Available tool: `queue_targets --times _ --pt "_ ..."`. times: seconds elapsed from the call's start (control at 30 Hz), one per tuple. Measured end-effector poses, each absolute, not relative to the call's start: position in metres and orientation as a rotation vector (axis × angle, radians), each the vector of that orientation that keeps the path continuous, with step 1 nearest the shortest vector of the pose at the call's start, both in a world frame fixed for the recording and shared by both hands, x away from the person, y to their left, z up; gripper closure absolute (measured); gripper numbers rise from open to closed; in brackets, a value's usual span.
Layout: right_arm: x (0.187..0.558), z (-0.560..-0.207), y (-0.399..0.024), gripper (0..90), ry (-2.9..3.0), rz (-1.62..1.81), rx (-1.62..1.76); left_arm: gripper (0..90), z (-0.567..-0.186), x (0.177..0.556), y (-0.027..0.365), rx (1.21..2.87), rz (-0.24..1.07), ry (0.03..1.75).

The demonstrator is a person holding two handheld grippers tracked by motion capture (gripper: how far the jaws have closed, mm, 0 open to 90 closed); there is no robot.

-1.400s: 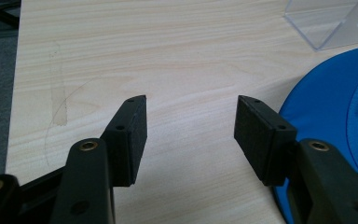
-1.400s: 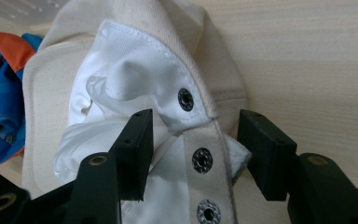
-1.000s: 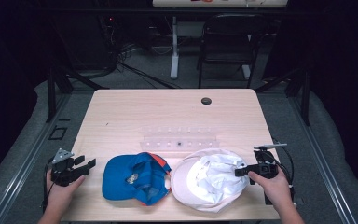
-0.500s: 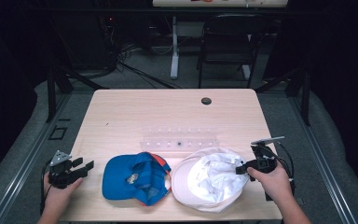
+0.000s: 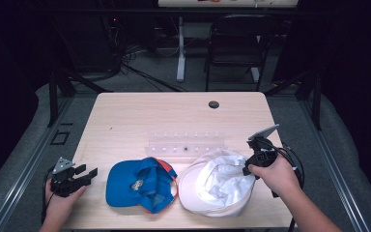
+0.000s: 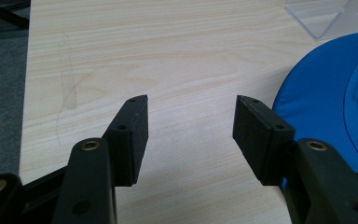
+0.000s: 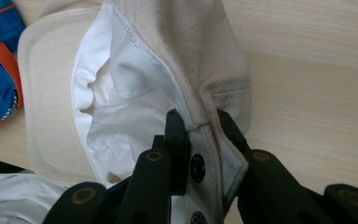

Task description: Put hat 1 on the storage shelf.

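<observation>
A white cap (image 5: 217, 186) lies upside down at the table's front right, its pale lining (image 7: 121, 93) facing up. My right gripper (image 5: 247, 166) is shut on the cap's rear edge (image 7: 200, 116), by the snap strap, and holds that edge raised off the wood. Just left of the white cap, a blue cap (image 5: 140, 183) with orange trim rests upside down. My left gripper (image 5: 89, 173) stands open near the front left corner, low over bare wood (image 6: 191, 100), with the blue cap's brim (image 6: 326, 93) just to the right of its jaws.
A clear plastic rack (image 5: 186, 145) lies across the middle of the light wooden table (image 5: 149, 116), behind both caps. A black grommet (image 5: 214, 104) sits near the far edge. A black chair (image 5: 236, 43) and cables stand beyond the table.
My right gripper has risen and shifted slightly back, drawing the white cap's rear edge up with it. The left hand has stayed where it was.
</observation>
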State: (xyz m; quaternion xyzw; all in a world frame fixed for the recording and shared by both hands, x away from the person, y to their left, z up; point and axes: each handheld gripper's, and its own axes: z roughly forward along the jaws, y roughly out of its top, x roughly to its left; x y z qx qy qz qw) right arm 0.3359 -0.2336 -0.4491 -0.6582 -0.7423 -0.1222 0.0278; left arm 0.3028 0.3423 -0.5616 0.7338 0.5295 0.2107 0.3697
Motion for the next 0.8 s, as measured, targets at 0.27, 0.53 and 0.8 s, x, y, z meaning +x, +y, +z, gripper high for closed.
queue_targets --times 0.27,0.53,0.8 --pt "0.340 -0.427 -0.232 79.4 -2.195 -0.355 -2.059 45.8 -0.561 0.301 0.343 1.890 0.537 1.361" --pt "0.343 -0.399 -0.230 79.6 -2.122 -0.386 -2.068 45.8 -0.561 0.302 0.341 1.899 0.532 1.357" --pt "0.342 -0.380 -0.225 79.9 -2.071 -0.412 -2.068 45.8 -0.560 0.303 0.342 1.897 0.524 1.357"
